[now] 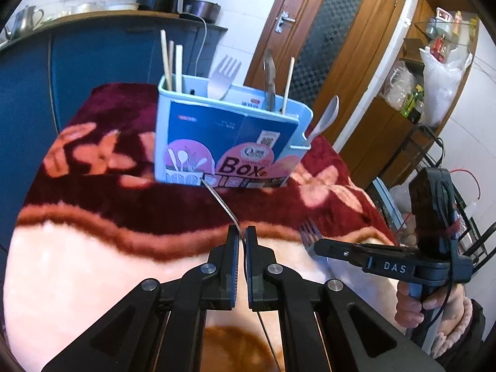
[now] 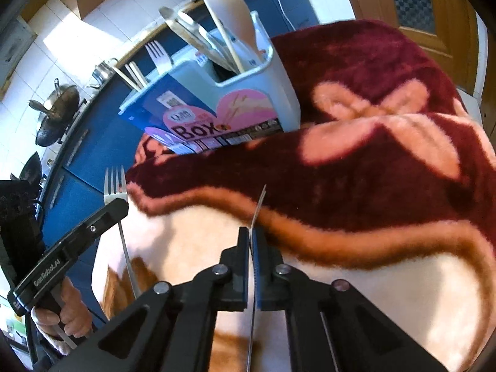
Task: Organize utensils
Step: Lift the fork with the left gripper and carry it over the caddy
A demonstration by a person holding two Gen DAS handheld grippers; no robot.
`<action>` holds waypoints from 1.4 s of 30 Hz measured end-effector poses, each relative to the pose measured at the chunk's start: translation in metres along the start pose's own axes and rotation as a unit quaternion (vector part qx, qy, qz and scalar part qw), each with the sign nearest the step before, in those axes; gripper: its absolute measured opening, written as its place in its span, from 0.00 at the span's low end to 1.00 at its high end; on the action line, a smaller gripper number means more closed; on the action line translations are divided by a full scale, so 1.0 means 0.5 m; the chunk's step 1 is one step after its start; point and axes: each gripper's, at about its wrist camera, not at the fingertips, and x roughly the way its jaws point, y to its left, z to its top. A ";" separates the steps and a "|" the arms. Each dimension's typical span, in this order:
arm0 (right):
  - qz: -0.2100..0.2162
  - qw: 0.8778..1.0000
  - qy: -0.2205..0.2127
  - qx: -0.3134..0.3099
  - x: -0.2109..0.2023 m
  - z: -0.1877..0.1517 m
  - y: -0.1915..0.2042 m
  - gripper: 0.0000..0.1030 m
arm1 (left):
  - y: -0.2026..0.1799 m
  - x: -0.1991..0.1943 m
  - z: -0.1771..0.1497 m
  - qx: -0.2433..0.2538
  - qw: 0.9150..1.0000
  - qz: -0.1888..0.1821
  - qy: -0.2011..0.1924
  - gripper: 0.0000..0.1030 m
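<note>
A pale blue utensil box (image 1: 229, 142) with a "Box" label stands on a maroon and pink blanket; it also shows in the right wrist view (image 2: 217, 105). It holds chopsticks (image 1: 170, 59), a fork (image 1: 223, 74), a knife and a spoon (image 1: 325, 117). My left gripper (image 1: 241, 235) is shut on a metal fork seen edge-on (image 1: 221, 200); the right wrist view shows that fork's tines (image 2: 115, 186) past the left gripper (image 2: 119, 209). My right gripper (image 2: 250, 235) is shut on another fork seen edge-on (image 2: 259, 206), whose tines show in the left wrist view (image 1: 310, 232).
Blue kitchen cabinets (image 1: 93, 65) with a kettle and an air fryer on the counter stand behind the table. A wooden door (image 1: 322, 31) and a cluttered shelf (image 1: 434, 71) are at the right. A black wire rack (image 1: 440, 179) stands beside the table.
</note>
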 end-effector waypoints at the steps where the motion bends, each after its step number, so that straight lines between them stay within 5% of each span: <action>1: 0.005 1.000 -0.009 0.004 -0.006 -0.001 0.000 0.03 | 0.001 -0.004 0.001 0.000 1.000 0.001 -0.003 0.03; 8: 0.007 0.995 -0.097 -0.021 -0.070 -0.020 0.047 0.03 | -0.012 -0.059 0.018 0.019 0.998 0.014 -0.051 0.02; 21: -0.035 0.967 -0.244 -0.069 -0.163 -0.004 0.133 0.03 | -0.017 -0.144 0.106 0.037 0.989 0.048 -0.138 0.01; 34: -0.035 0.955 -0.281 -0.086 -0.181 0.029 0.153 0.03 | -0.034 -0.219 0.262 0.051 0.970 0.072 -0.226 0.01; 42: -0.054 0.939 -0.322 -0.110 -0.204 0.057 0.174 0.03 | -0.024 -0.166 0.312 0.057 0.967 0.098 -0.228 0.01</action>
